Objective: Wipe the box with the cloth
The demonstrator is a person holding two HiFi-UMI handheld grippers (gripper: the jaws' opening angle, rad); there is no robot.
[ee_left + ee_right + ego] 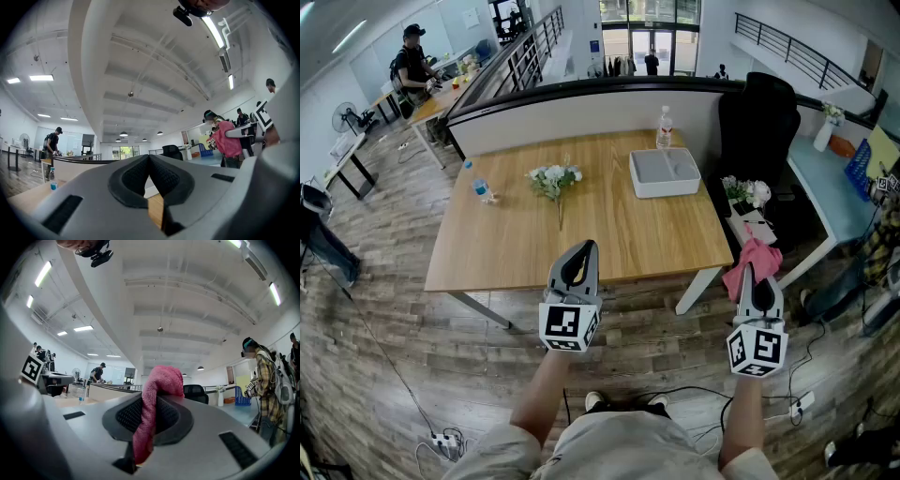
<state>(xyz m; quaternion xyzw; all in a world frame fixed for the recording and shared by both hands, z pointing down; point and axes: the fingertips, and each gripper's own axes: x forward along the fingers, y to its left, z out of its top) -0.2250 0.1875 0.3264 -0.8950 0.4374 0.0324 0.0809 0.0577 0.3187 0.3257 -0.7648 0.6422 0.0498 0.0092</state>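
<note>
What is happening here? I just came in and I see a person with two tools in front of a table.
A person stands at the near edge of a wooden table with a gripper in each hand. The right gripper has its jaws closed on a pink cloth. The left gripper is shut and holds nothing. The white box sits on the far right part of the table, and the cloth has not yet reached it.

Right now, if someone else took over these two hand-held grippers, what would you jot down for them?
Left hand-held gripper: jaws together, empty.
Right hand-held gripper: shut on the pink cloth.
Box: far right of the table, apart from both grippers.
Done: cloth is gripped.
Left: bring it to the box and wipe.
</note>
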